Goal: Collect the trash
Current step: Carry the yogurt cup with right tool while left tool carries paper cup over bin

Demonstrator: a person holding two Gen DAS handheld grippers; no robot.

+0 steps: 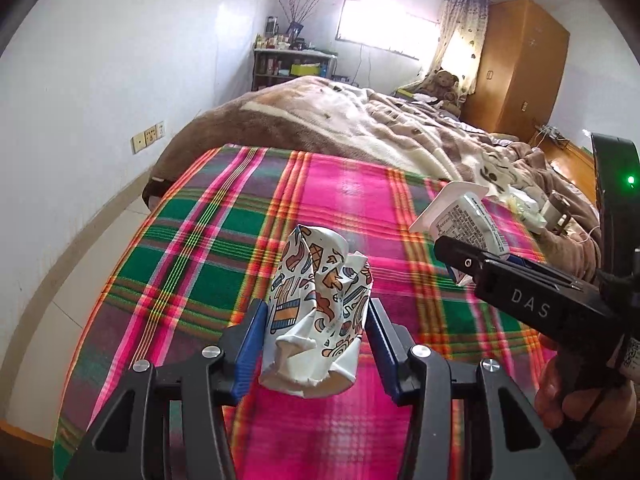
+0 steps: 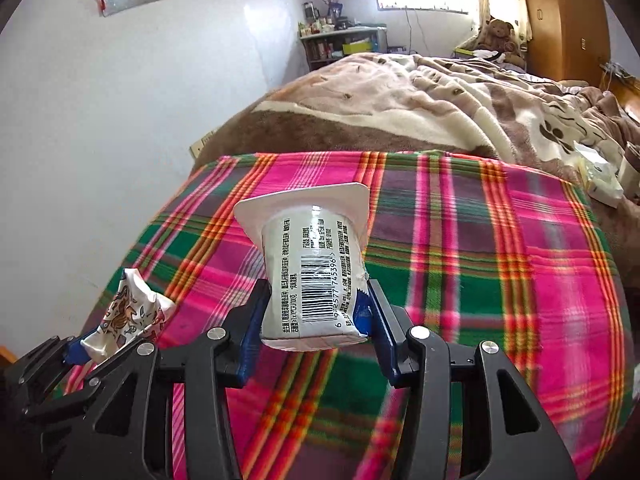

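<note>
A crushed paper cup (image 1: 316,312) with a cartoon print is pinched between the blue pads of my left gripper (image 1: 316,320), held above the plaid sheet (image 1: 192,240). My right gripper (image 2: 318,312) is shut on a white yogurt cup (image 2: 312,268) with a barcode label, its square rim pointing away from the camera. In the left wrist view the right gripper (image 1: 472,256) enters from the right with the yogurt cup (image 1: 460,216) in it. In the right wrist view the left gripper (image 2: 92,344) shows at lower left, the paper cup (image 2: 128,312) in its jaws.
A brown and cream blanket (image 1: 360,120) covers the far part of the bed. More wrappers and small items (image 2: 604,180) lie at the bed's right edge. A shelf (image 1: 292,64), a window and a wooden wardrobe (image 1: 524,68) stand at the far wall. The white wall runs along the left.
</note>
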